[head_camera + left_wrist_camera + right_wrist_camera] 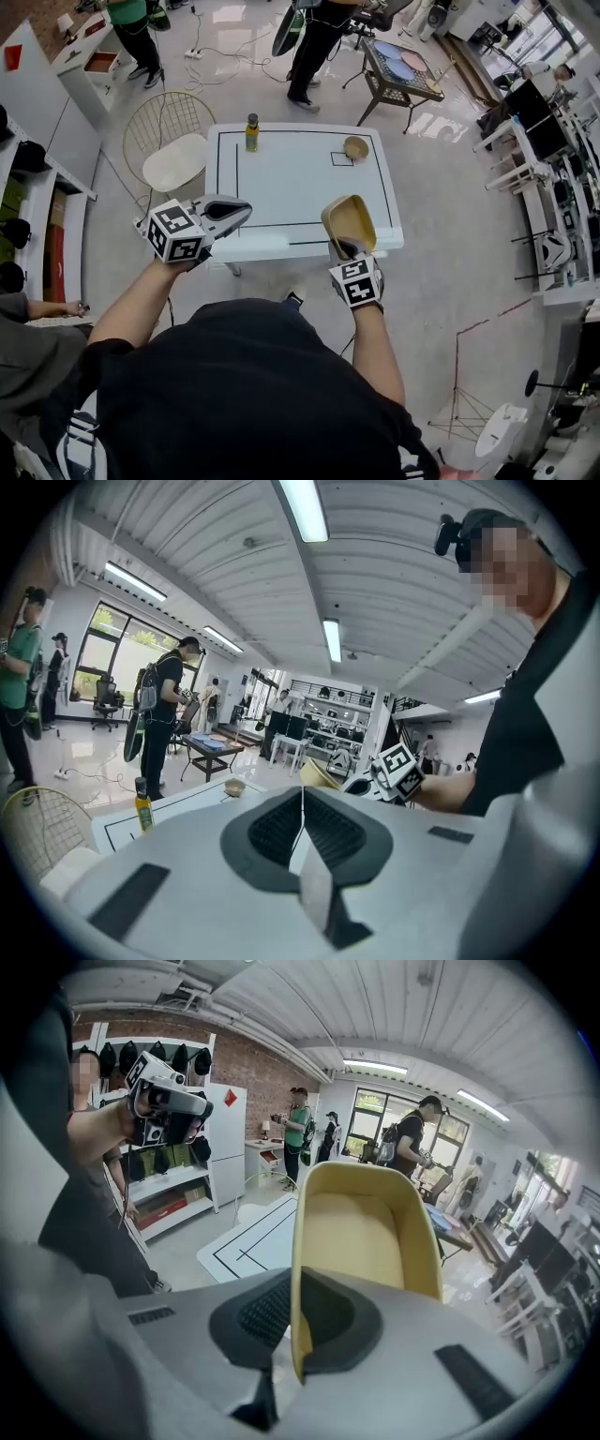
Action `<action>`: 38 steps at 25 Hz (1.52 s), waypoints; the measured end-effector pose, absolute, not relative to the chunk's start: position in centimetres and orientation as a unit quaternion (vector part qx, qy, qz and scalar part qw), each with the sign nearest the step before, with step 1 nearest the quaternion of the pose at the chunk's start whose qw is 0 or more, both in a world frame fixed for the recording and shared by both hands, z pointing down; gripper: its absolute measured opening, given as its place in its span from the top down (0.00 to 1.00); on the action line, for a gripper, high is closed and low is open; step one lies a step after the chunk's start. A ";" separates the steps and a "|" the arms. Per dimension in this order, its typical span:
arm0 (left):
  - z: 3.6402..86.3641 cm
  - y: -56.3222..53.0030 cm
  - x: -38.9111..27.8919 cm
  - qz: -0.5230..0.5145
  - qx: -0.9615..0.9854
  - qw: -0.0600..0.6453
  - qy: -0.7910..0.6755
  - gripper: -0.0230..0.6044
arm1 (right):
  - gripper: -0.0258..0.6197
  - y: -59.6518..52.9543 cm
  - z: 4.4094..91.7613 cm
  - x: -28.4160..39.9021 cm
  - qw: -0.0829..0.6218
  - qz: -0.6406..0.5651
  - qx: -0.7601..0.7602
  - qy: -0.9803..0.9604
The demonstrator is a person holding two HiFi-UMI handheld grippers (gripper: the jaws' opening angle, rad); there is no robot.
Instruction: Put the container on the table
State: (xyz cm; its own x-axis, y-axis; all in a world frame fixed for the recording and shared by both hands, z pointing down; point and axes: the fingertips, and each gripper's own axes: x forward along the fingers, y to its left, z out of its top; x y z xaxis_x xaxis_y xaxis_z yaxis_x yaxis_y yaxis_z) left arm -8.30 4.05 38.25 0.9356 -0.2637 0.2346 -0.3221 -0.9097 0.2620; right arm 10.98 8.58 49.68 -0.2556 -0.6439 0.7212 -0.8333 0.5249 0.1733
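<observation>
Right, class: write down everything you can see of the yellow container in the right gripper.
The container is a pale yellow, thin-walled open tub with rounded corners, plastic-looking and empty. The right gripper clamps one side wall, holding it tipped in the air over the near edge of the white table, touching nothing else.

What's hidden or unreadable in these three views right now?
Container base and outer wall: right gripper view shows only its inside, and the right hand-held gripper covers the pinched wall.
Bottle label: too small in head view.
Bowl contents: too small in head view.
Table near-left corner: behind the left hand-held gripper, head view.
</observation>
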 end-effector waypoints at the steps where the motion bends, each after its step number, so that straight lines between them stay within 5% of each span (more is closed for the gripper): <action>1: 38.3 3.8 -7.9 0.099 0.972 0.151 -0.152 0.95 | 0.95 8.3 49.8 11.3 0.387 0.124 0.470 -0.783; 38: 39.3 -7.2 2.8 0.102 0.952 0.168 -0.234 0.95 | 0.95 -4.0 51.8 21.8 0.398 0.121 0.393 -0.820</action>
State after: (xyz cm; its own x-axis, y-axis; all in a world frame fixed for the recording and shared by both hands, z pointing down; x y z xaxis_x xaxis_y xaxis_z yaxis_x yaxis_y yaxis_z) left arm 2.81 -7.21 39.30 0.8703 -0.4107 0.2718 -0.4789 -0.8346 0.2723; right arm 21.84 -3.96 51.85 -0.3739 -0.5487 0.7477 -0.7409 0.6616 0.1150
